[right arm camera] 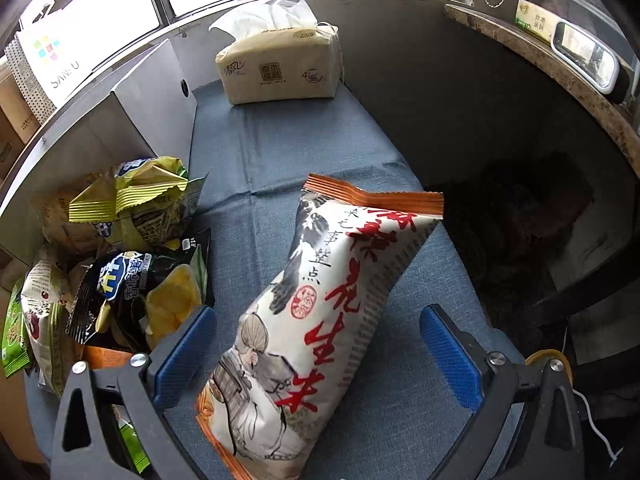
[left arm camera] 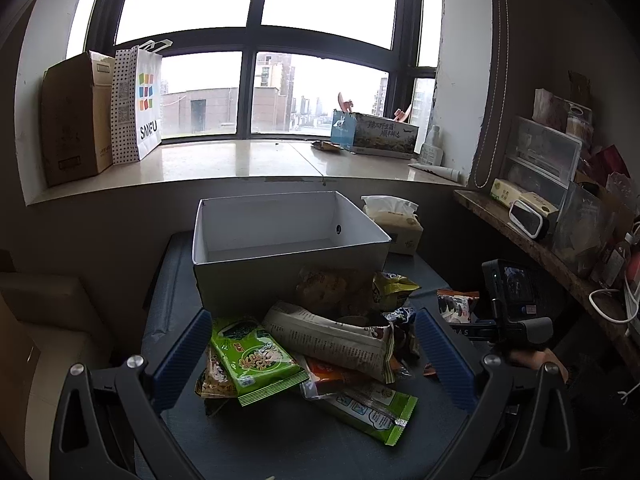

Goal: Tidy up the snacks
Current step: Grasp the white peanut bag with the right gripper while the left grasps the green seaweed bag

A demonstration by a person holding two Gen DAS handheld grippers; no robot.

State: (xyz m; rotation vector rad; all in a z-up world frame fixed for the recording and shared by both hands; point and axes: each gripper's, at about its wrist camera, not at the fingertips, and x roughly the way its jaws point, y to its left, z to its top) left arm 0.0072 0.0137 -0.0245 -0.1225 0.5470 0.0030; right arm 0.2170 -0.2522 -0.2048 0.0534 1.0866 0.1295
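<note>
Snack packets lie heaped on the blue-grey cloth table [left arm camera: 280, 440], where the left gripper [left arm camera: 314, 350] stands with jaws wide apart and holding nothing: a bright green foil packet [left arm camera: 256, 360] sits just inside its left jaw, a long newsprint-patterned bag [left arm camera: 332, 338] spans the gap, and the open white cardboard box [left arm camera: 280, 264] stands beyond the jaws. Farther right, the right gripper [right arm camera: 316, 354] is likewise spread and empty, with a black chip bag [right arm camera: 132, 292] outside its left jaw and a white, orange-edged peanut bag with red lettering [right arm camera: 312, 320] lying between its jaws.
</note>
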